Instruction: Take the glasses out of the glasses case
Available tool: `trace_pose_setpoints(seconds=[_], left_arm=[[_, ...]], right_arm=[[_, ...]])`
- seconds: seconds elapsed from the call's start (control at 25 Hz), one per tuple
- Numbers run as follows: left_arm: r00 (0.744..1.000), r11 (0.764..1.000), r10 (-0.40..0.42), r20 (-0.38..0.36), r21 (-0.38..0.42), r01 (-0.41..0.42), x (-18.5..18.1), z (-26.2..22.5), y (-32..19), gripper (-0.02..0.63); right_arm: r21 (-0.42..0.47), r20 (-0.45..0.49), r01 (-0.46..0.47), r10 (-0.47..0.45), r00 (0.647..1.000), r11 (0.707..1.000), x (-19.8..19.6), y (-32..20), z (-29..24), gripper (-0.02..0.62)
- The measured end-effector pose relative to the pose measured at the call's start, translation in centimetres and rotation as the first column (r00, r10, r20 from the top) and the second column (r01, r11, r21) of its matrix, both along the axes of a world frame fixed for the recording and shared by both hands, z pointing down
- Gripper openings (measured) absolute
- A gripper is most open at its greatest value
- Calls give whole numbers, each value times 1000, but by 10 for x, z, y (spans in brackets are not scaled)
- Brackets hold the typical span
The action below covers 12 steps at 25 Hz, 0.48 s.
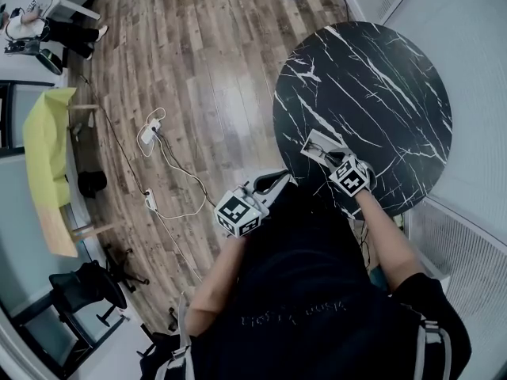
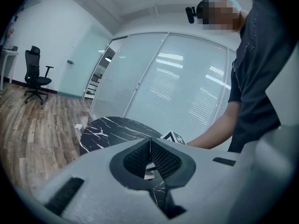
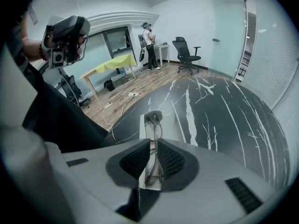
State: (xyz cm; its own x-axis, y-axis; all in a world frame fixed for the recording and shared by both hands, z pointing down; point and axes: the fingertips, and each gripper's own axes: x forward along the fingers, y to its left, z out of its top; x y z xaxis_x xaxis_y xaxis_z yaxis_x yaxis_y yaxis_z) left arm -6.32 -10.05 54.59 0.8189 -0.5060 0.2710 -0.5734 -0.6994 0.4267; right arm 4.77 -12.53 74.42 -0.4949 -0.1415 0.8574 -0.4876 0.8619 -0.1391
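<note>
- While my right claw (image 3: 154,148) is clenched, its two dark ribbed pads pinch the thin metal-rimmed glasses (image 3: 154,125) by the frame, near one end.
- Just beyond the pads, the frame runs away from me along the open, pale grey rectangular glasses case (image 3: 175,125). The glasses are therefore over the case, not out of it. Whether they already clear its lining I cannot tell.
- That case lies flat near my edge of the round black marble table with white veins (image 3: 224,125).
- My left claw (image 2: 150,148) is clenched too, but on nothing: its pads meet with no object between them. It hangs off the table's edge, close to my body, above the brown wooden plank floor (image 1: 198,70).
- On progress, the case is open and the grasp is made, so the early part looks done. What is left, as I read it, is lifting the glasses clear of the case and setting them down on the marble.
- One risk I would guess at is that the light case rides up with the frame. My empty left claw is well apart from it and is not pinning it down.
</note>
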Motion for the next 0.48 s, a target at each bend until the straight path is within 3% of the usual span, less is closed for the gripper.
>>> trace_pose_setpoints(seconds=[0.48], left_arm=[[1000, 1000, 0, 0, -17, 0, -7, 1, 4, 20]], right_arm=[[29, -120, 92, -88, 989, 995, -7, -5, 17, 34]])
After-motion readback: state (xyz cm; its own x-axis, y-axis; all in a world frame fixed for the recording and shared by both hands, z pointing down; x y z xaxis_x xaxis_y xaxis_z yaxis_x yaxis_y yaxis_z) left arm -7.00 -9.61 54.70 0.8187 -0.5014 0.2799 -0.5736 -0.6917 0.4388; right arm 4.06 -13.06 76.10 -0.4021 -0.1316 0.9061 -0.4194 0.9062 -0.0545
